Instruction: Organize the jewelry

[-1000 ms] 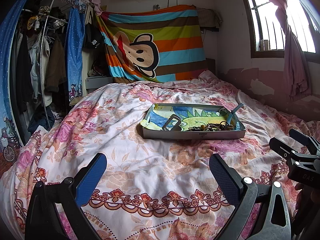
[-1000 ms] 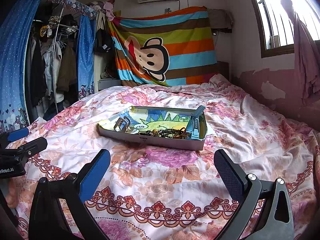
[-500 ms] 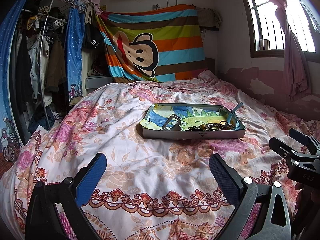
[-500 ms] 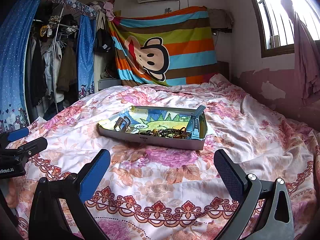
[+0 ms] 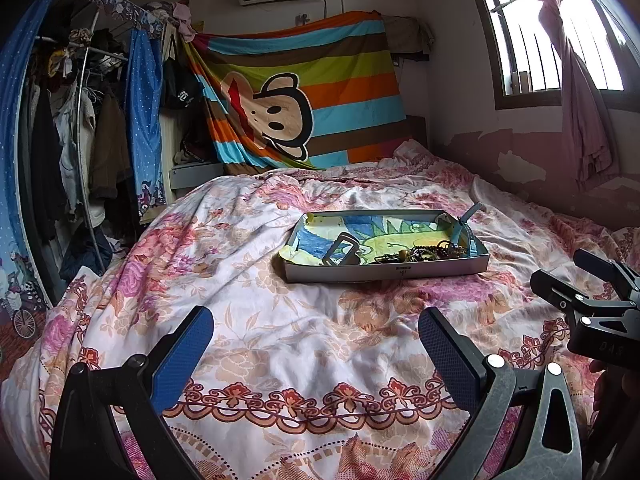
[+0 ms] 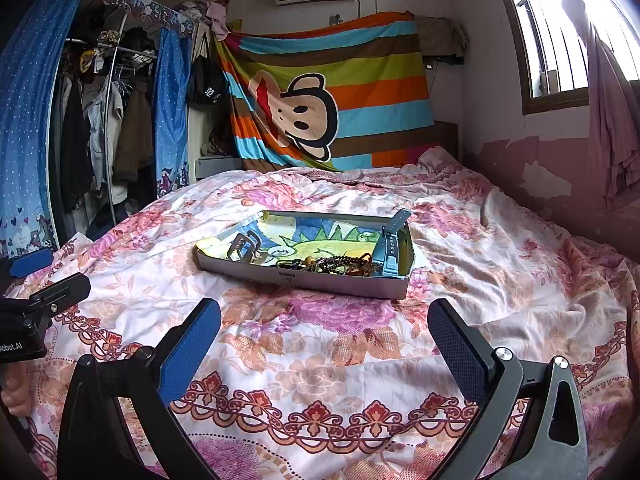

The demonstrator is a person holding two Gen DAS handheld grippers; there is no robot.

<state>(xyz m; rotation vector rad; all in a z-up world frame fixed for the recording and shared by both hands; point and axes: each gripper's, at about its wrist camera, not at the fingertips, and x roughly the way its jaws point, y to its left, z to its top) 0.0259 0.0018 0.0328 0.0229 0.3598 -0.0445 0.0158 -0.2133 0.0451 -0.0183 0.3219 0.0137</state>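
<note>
A shallow grey tray (image 5: 384, 274) (image 6: 304, 278) with a cartoon drawing inside lies on the floral bedspread. In it are a tangle of dark beaded jewelry (image 5: 420, 254) (image 6: 336, 264), a blue watch strap (image 5: 464, 228) (image 6: 390, 242) against the right wall, and a grey buckle-like piece (image 5: 340, 250) (image 6: 242, 246) at the left. My left gripper (image 5: 316, 336) is open and empty, above the bed short of the tray. My right gripper (image 6: 324, 328) is open and empty, also short of the tray. Each gripper shows at the edge of the other's view (image 5: 576, 292) (image 6: 44, 280).
The bed (image 5: 248, 320) fills the room's middle. A clothes rack with blue curtains (image 5: 140, 120) stands at the left. A striped monkey blanket (image 5: 308, 92) hangs on the back wall. A window with a pink curtain (image 5: 580, 80) is at the right.
</note>
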